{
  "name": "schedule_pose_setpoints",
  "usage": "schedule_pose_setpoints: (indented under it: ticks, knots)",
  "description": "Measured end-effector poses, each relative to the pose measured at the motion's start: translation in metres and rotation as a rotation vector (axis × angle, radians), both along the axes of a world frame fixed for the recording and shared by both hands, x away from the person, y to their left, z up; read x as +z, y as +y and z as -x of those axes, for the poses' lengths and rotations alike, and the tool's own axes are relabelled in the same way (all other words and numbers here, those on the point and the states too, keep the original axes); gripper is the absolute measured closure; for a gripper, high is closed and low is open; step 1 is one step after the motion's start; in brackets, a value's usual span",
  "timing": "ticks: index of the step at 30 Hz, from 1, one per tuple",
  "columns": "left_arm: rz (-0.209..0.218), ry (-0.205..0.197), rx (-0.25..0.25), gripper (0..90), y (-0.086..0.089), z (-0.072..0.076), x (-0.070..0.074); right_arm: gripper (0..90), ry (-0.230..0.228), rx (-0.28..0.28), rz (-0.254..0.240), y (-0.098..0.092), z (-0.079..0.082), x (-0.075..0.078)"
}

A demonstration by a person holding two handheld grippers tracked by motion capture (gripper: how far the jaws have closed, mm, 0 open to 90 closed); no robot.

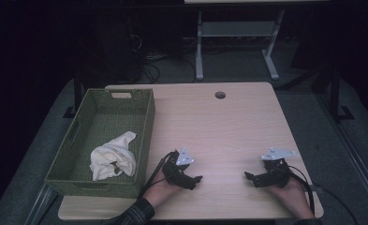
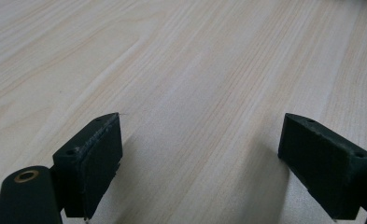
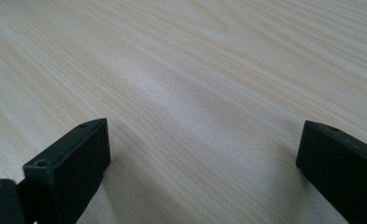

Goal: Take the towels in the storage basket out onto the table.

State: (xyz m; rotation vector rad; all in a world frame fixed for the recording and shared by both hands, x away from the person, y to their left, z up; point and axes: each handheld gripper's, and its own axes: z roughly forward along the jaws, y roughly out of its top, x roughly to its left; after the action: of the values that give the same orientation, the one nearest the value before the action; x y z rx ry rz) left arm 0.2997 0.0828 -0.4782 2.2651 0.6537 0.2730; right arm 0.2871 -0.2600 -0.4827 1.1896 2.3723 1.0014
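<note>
basket's (image 1: 146, 117) near corner overhanging, forearms cropped

Crumpled cream-white cloth (image 1: 113, 160), soft and bunched into loose folds, lying in the near right corner of a woven olive-green rectangular basket (image 1: 74, 136). Slumped against the basket's right wall, one flap reaching up toward the far end. Basket standing upright at the left edge of a pale wooden table (image 1: 228, 126), cut-out handle in its far wall.
</note>
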Motion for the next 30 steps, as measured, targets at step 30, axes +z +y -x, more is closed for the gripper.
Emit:
schedule_pose_setpoints:
  ticks: [30]
  knots:
    - [0.002, 0.006, 0.009, 13.2, 0.007, -0.005, 0.014, 2.4, 0.0, 0.0, 0.0, 0.0, 0.0, 0.0]
